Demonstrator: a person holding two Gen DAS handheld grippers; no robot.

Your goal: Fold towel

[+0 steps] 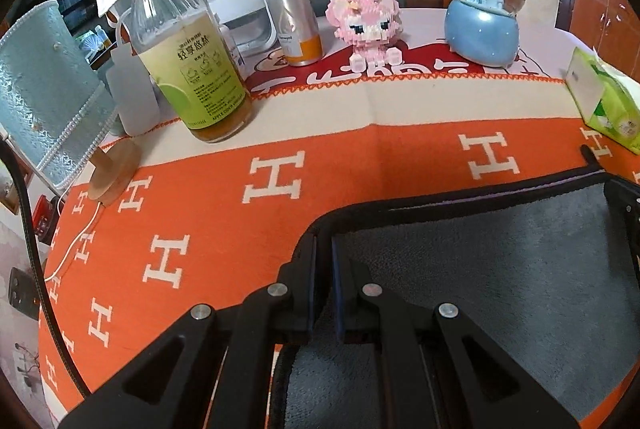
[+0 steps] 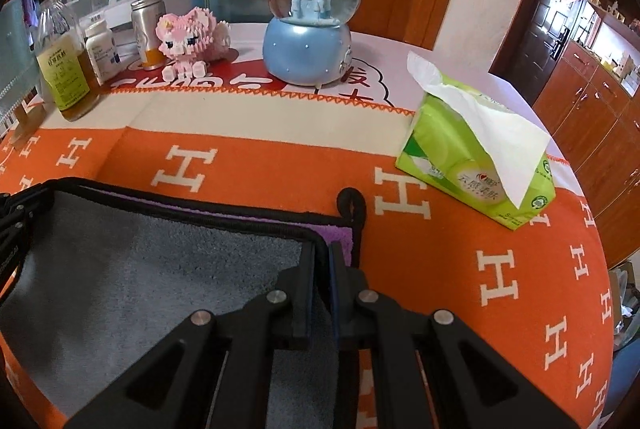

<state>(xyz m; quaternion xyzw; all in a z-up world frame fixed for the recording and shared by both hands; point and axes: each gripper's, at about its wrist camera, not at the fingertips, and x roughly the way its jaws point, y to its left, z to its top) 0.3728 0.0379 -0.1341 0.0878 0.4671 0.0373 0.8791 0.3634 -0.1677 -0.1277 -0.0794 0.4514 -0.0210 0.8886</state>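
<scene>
The grey towel (image 2: 132, 269) lies on the orange cloth (image 1: 224, 213) over the worktop, folded over itself, a strip of purple underside showing at its far right corner. Each gripper pinches a corner of the top layer: the left gripper (image 1: 324, 249) has its jaws clenched on the dark hem at the left corner, the right gripper (image 2: 321, 257) likewise at the right corner.

The main risk, as I judge it, is a crooked fold. The upper edge already sits short of the lower one on the right, so releasing here would leave the layers offset. If one gripper pulls further than the other, the hem could slip free and the layer flop back.

Dragging could also rumple the cloth and shift the bottle (image 1: 188, 45), which stands on its border, or the tissue pack (image 2: 480, 157) near the right corner.
</scene>
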